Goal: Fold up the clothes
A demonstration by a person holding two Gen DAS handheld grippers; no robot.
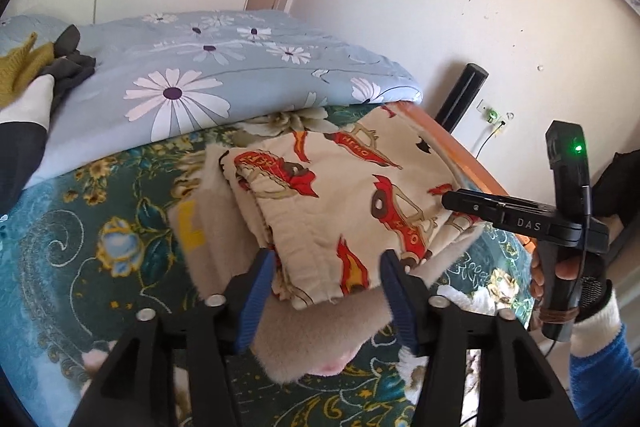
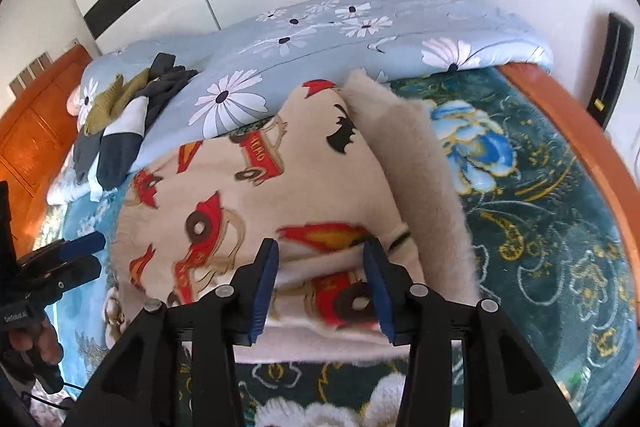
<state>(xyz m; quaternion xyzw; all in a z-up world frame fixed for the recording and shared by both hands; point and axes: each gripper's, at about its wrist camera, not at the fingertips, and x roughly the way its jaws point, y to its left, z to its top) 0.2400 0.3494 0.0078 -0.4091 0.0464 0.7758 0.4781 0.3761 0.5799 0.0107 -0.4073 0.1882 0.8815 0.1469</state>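
— So how did the left gripper stand?

— Its two blue-padded fingers were spread wide apart, closed on nothing. The folded car-print garment lay between and just beyond the tips, its near hem sitting in the gap. I could not tell whether either pad actually touched the cloth.

— And what was under the garment?

— A beige fleece piece, which stuck out toward the fingers and to their left. Both lay on the green floral blanket covering the bed.

— The right gripper?

— Same story: fingers held apart, nothing clamped. From its own camera the car-print garment filled the space ahead of the tips and ran down between them, with the beige fleece piece showing beyond the right finger and below the cloth edge. In the left wrist view that gripper hovered at the garment's right edge, in the person's right hand.

— Anything farther out?

— Beyond the garment, past the fingertips, a pale blue daisy quilt was bunched across the bed, with a small heap of dark and mustard clothes on it, off to the left. The orange wooden bed frame ran along the right side, well apart from the fingers.
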